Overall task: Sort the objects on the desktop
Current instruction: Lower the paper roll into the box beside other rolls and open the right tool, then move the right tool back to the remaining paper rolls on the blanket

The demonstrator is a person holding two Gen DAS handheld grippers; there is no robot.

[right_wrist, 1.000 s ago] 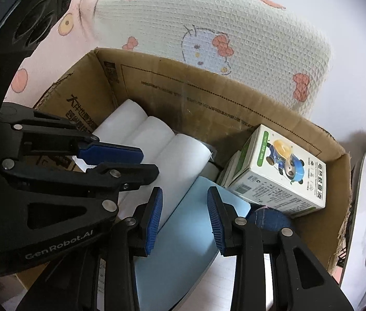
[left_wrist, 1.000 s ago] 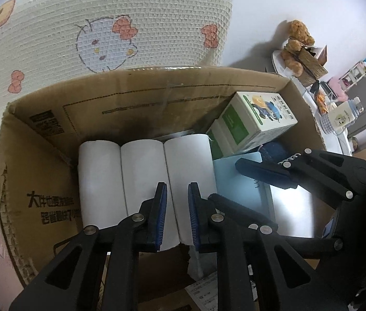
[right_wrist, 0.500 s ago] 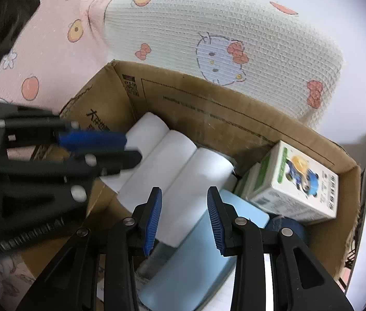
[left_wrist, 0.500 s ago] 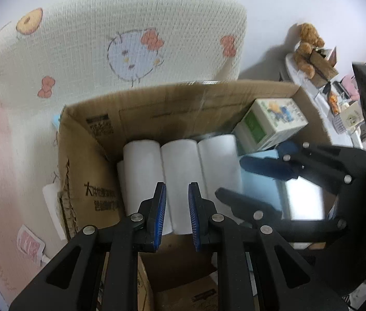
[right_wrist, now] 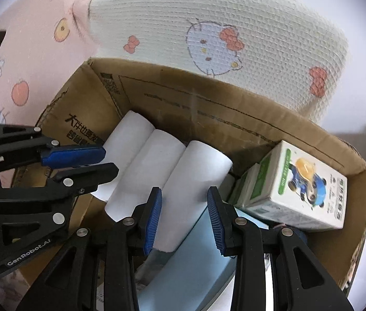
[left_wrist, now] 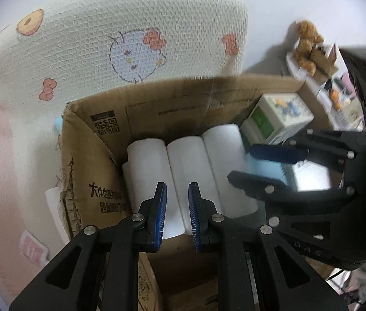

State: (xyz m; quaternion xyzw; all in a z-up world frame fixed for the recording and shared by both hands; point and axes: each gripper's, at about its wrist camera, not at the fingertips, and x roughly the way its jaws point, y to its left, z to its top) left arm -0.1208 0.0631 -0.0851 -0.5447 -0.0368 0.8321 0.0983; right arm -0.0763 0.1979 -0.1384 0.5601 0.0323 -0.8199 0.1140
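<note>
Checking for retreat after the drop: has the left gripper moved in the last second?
Yes. The left gripper has pulled back and up from the cardboard box; in its view the box shrinks and more pillow shows.

Left tool [left_wrist: 177, 213] is sitting bottom centre, jaws narrowly parted, empty. Right tool [right_wrist: 184, 217] is gaping wider, bottom centre, empty.

Beyond the gripper, a cream waffle-weave pillow [left_wrist: 120, 39] printed with a cartoon cat face and red bows rises behind everything else. To its left lies pink bedding [right_wrist: 27, 59] patterned with cat heads, flowers and orange fruit. Far right of the gripper, a brown teddy bear [left_wrist: 306, 46] sits on a white shelf [left_wrist: 312, 83] with small, blurred items beside it. A white wall [left_wrist: 273, 5] fills the upper right.
</note>
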